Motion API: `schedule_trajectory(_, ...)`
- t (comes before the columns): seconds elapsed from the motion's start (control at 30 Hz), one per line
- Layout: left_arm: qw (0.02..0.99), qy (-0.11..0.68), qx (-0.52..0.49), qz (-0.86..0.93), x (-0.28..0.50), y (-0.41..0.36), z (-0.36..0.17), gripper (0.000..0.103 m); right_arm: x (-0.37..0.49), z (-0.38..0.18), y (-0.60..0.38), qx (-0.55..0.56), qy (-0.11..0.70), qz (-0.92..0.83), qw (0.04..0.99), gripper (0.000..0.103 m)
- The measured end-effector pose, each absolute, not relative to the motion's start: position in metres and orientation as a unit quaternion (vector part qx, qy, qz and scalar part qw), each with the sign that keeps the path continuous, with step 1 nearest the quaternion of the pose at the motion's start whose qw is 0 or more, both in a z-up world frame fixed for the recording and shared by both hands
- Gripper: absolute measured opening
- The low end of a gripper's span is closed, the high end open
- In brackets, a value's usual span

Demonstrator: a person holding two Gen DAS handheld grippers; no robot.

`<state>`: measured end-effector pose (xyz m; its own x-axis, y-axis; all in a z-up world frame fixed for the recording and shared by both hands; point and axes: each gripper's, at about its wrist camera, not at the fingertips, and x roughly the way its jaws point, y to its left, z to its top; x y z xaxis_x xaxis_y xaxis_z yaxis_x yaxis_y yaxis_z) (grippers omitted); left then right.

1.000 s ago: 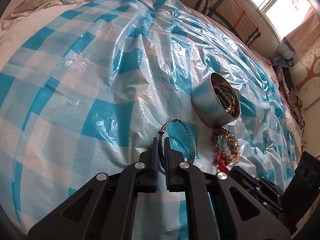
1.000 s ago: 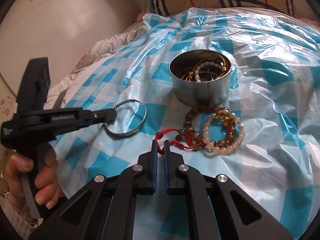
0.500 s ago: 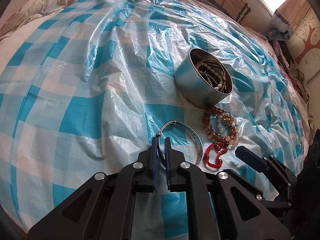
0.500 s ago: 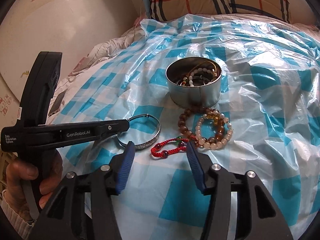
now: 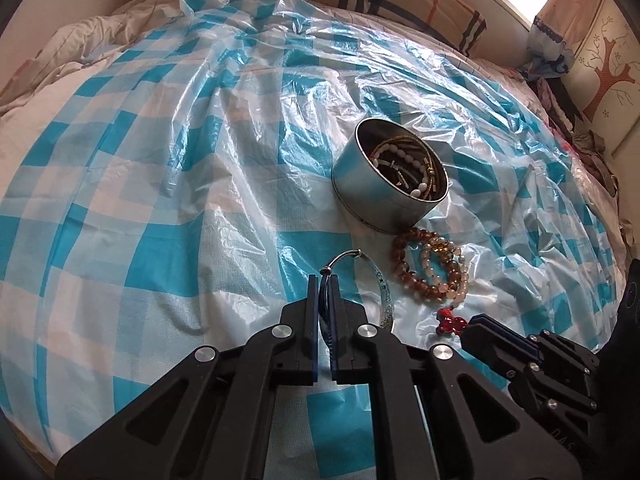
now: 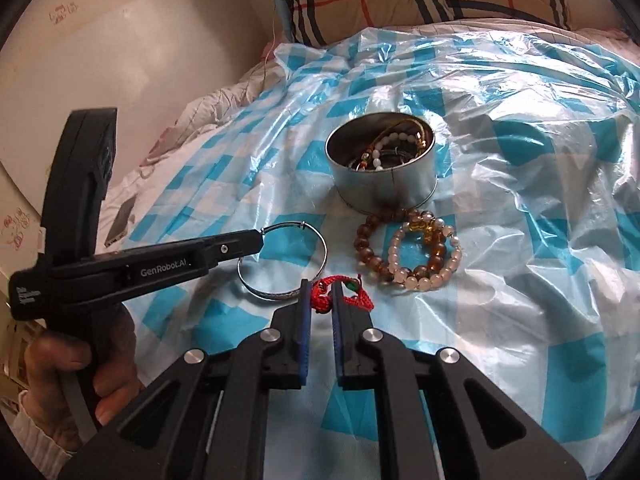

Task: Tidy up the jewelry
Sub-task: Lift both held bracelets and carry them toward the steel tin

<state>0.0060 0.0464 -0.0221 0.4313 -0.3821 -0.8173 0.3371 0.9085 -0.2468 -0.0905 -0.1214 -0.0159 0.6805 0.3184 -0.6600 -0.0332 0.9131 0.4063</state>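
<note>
Both grippers pinching jewelry in front of the tin [image 6: 383, 176]

Left gripper [image 5: 323, 280] clamps the bangle [image 6: 282, 264], partly hidden in its view; right gripper [image 6: 319, 289], jaws just closing, nips the red cord [image 6: 347, 290]; bead bracelets [image 6: 408, 254] touch the tin.

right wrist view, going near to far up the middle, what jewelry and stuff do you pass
right gripper shut on the red cord bracelet -> bead bracelets -> round tin with jewelry inside -> plaid pillow

Bed [image 5: 72, 52] under blue-checked plastic sheet [image 5: 168, 184], bearing round tin [image 6: 382, 178] and beaded bracelets [image 6: 408, 254].
</note>
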Motion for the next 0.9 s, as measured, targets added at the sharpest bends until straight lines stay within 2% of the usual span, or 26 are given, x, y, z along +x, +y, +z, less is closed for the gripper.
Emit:
schedule_trajectory(0.3, 0.884, 0.401, -0.07, -0.231, -0.029, 0.06, 0.013, 0.004, -0.116, 0.008, -0.138, 0.225, 0.294, 0.108, 0.923, 0.01)
schedule_trajectory(0.43, 0.903, 0.368, -0.061, -0.212, -0.042, 0.05, 0.021, 0.004, -0.123, 0.013, -0.143, 0.228, 0.268, 0.098, 0.931, 0.01)
schedule_trajectory(0.7, 0.933, 0.305, -0.01, -0.19, -0.064, 0.028, 0.036, 0.004, -0.125, 0.015, -0.145, 0.227, 0.255, 0.09, 0.936, 0.01)
schedule_trajectory(0.9, 0.931, 0.313, -0.038, -0.184, -0.059, 0.039, 0.035, 0.004, -0.125, 0.014, -0.144, 0.224, 0.258, 0.094, 0.935, 0.011)
